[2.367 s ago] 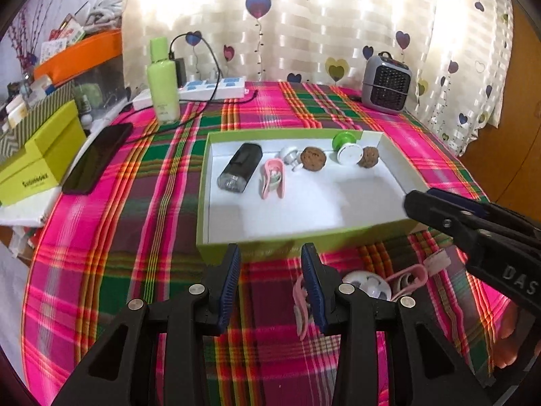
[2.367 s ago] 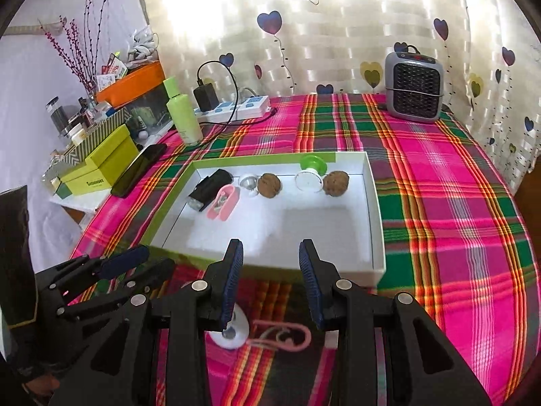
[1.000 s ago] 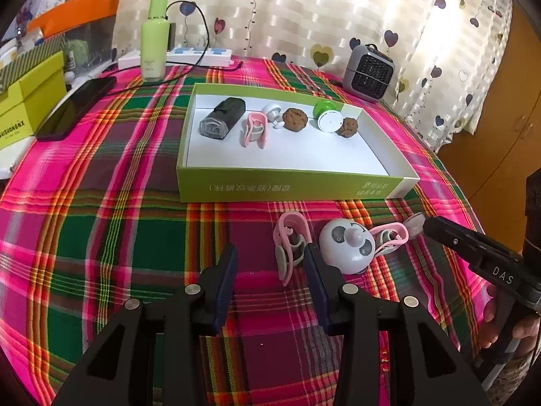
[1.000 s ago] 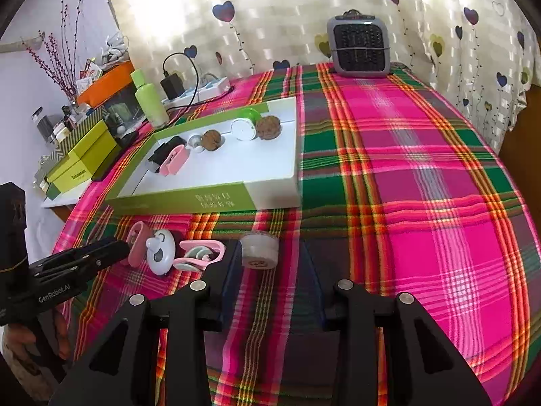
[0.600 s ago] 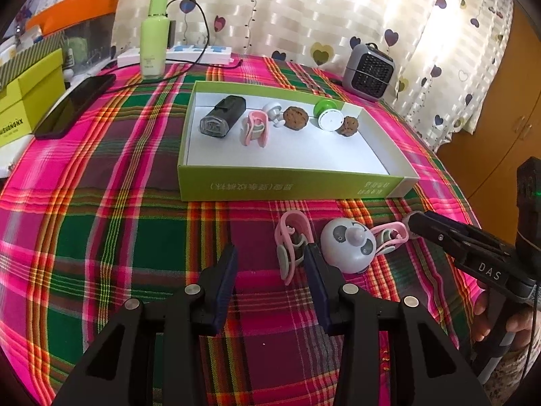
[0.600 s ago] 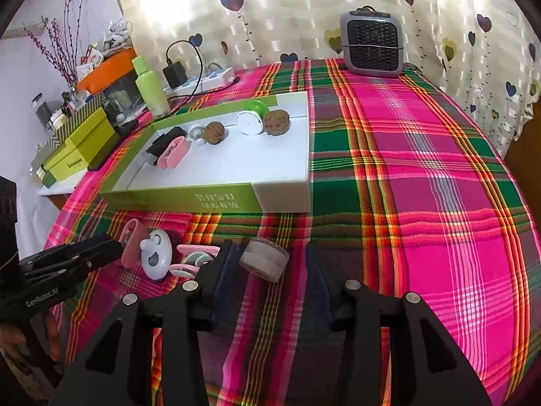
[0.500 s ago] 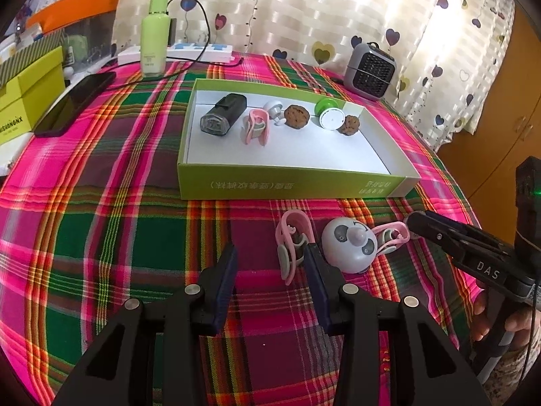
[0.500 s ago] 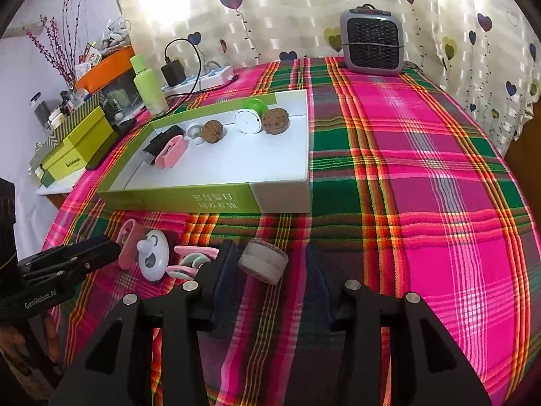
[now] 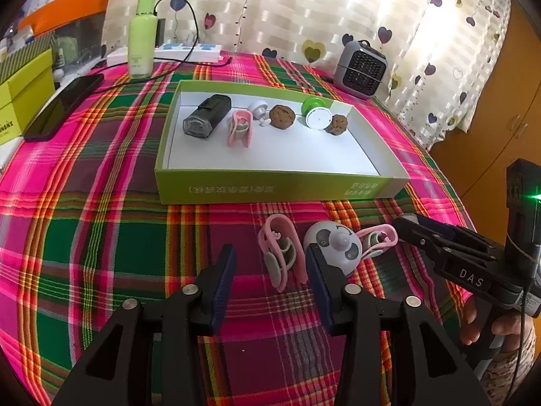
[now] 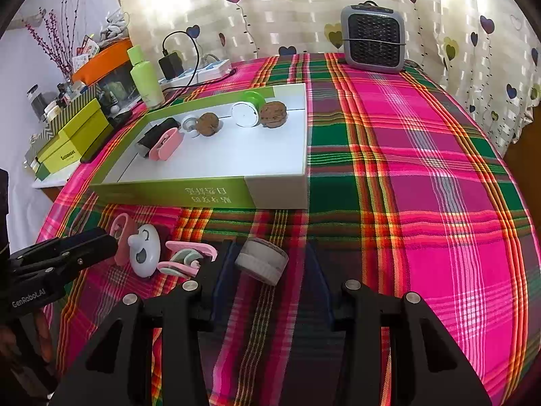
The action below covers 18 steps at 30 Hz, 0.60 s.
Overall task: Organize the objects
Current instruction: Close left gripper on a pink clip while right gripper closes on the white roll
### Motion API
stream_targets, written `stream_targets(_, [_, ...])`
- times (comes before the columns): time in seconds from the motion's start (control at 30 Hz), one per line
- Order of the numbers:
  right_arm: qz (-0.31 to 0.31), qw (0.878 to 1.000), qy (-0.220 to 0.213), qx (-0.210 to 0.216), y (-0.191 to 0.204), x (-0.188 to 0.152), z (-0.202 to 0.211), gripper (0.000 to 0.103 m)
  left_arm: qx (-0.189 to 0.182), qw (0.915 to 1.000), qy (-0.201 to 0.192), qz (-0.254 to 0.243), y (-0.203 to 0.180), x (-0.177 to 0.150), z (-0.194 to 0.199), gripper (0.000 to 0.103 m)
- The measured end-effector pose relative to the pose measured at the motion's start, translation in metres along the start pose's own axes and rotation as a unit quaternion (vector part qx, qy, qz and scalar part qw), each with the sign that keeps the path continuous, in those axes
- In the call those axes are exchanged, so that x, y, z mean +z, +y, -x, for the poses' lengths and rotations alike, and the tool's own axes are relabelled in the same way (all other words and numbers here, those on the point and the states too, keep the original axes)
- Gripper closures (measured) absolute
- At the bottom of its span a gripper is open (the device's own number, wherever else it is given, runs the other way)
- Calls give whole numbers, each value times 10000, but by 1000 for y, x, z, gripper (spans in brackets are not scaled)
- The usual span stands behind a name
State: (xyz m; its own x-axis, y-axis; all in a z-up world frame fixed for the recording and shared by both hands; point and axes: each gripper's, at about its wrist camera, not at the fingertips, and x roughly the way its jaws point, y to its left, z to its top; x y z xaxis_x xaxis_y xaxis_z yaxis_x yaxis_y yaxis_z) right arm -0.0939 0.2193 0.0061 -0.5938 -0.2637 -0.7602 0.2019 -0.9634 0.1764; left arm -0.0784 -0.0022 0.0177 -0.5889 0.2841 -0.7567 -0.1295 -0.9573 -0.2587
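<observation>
While both tongs hover low over the plaid counter (image 10: 422,176), four small things lie in a row on the cloth just near of the green tray (image 9: 270,193). Left tongs (image 9: 270,265): jaws apart, having just been opening, nothing pressed. Pink clip (image 9: 282,253) sits between the pads, hard by the right-hand one, long axis running near-to-far, in line with the tongs. Panda-faced ball (image 9: 334,247) just right of that pad. Right tongs (image 10: 268,272): jaws apart after opening wider, not clamped. Grey round tin (image 10: 262,260) lies between them, nearer the left pad. Second pink clip (image 10: 187,258) lies flat just left of it, long axis across. Judgement: each hand is already lined up on its own piece; closing should do.
</observation>
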Motion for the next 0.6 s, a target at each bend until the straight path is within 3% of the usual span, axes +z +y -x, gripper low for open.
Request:
stream_targets(0.33, [23, 9999, -6, -111, 1, 0, 0, 59, 253, 9996, 57, -98, -1, 2, -6, 59])
stream_targets(0.5, [79, 9999, 3, -148, 2, 0, 0, 59, 668, 9976, 31, -168, -1, 5, -9, 59])
stream_targets(0.6, [118, 9998, 8, -168, 3, 0, 0, 59, 702, 9973, 20, -193, -1, 5, -10, 59])
